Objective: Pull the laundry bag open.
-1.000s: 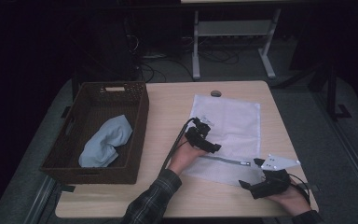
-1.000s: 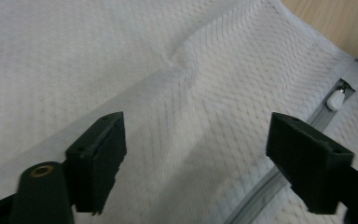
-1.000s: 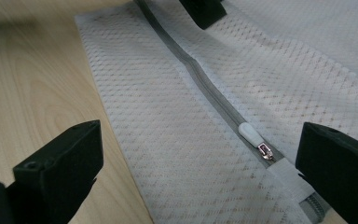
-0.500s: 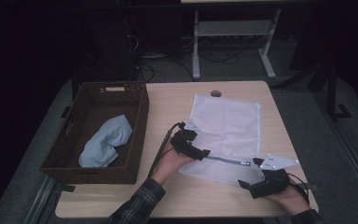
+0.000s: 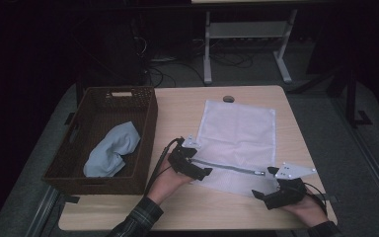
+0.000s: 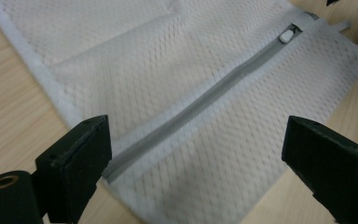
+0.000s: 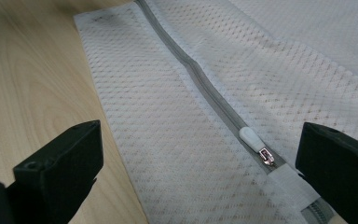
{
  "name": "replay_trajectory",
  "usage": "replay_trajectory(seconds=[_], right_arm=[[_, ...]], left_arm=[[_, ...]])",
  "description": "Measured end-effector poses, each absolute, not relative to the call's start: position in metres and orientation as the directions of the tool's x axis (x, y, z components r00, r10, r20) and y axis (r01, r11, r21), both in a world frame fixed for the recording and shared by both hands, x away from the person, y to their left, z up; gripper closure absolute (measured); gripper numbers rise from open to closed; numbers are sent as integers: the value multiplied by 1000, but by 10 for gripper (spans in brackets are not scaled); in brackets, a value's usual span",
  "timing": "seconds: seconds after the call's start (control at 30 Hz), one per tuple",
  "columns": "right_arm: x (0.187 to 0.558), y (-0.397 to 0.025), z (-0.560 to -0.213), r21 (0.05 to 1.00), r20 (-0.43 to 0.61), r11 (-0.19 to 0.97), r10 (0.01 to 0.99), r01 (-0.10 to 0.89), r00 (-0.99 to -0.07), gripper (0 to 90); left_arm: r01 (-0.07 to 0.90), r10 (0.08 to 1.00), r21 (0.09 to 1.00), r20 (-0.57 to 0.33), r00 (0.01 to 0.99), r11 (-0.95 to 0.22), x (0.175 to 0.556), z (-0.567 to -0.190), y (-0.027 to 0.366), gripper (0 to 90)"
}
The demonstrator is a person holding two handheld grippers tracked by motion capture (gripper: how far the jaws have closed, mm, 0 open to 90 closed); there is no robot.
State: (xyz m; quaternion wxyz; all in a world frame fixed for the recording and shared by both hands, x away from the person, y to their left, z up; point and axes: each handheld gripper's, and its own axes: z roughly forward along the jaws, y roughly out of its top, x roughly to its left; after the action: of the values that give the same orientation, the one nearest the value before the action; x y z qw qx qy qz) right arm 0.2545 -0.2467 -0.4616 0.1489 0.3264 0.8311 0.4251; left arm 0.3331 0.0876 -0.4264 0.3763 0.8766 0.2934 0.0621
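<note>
The mesh bag (image 5: 237, 143) is laid flat; both grippers' jaws are held wide apart. The zipper pull (image 7: 254, 139) is seen between the right gripper (image 5: 271, 195)'s fingers, the zip's other end between the left gripper (image 5: 195, 170)'s. Limp, light, probably slippery mesh: the pull should be pinched.

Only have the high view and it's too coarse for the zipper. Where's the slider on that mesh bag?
Observer: At the end by the right gripper; the white zipper pull lies between its jaws in the right gripper view.
Operator: Is the right gripper open?
Observer: Yes, jaws wide apart, nothing pinched.
Operator: Left one?
Observer: The left gripper is open too, its jaws straddling the other end of the grey zipper on the mesh bag.
Operator: Zipper closed?
Observer: The tape looks shut along the whole stretch between the grippers.
</note>
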Motion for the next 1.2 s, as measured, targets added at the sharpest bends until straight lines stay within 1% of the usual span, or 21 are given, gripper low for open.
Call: replay_trajectory(seconds=[0.03, 0.07, 0.3, 0.43, 0.53, 0.7, 0.77, 1.07, 1.1, 1.2], right_arm=[[255, -247, -462, 799, 32, 430, 667, 420, -744, 2], [255, -247, -462, 796, 27, 437, 666, 419, -746, 2], [259, -250, -461, 793, 41, 431, 668, 431, -743, 2], [262, -251, -462, 780, 46, 443, 665, 443, -745, 2], [263, -251, -462, 775, 52, 443, 666, 451, -745, 2], [268, -254, -463, 758, 51, 458, 669, 465, -742, 2], [270, -256, -462, 759, 45, 457, 673, 463, -738, 3], [287, -267, -465, 743, 17, 473, 695, 474, -719, 3], [291, -273, -466, 745, 25, 463, 700, 480, -713, 40], [296, -281, -468, 742, 36, 463, 696, 486, -717, 66]], left_arm=[[470, 565, 695, -112, 818, -544, 331, -426, 90, 40], [470, 569, 694, -105, 816, -546, 329, -426, 94, 31], [481, 579, 705, -121, 806, -521, 308, -426, 115, 23], [490, 586, 708, -133, 800, -509, 297, -431, 126, 23], [485, 588, 710, -125, 799, -510, 291, -433, 132, 24], [490, 605, 729, -131, 785, -478, 278, -436, 146, 27], [487, 603, 726, -125, 788, -485, 274, -438, 147, 43], [475, 601, 733, -113, 791, -487, 263, -444, 149, 51], [467, 598, 732, -102, 795, -496, 264, -445, 149, 51], [465, 595, 735, -106, 797, -493, 266, -445, 148, 51]])
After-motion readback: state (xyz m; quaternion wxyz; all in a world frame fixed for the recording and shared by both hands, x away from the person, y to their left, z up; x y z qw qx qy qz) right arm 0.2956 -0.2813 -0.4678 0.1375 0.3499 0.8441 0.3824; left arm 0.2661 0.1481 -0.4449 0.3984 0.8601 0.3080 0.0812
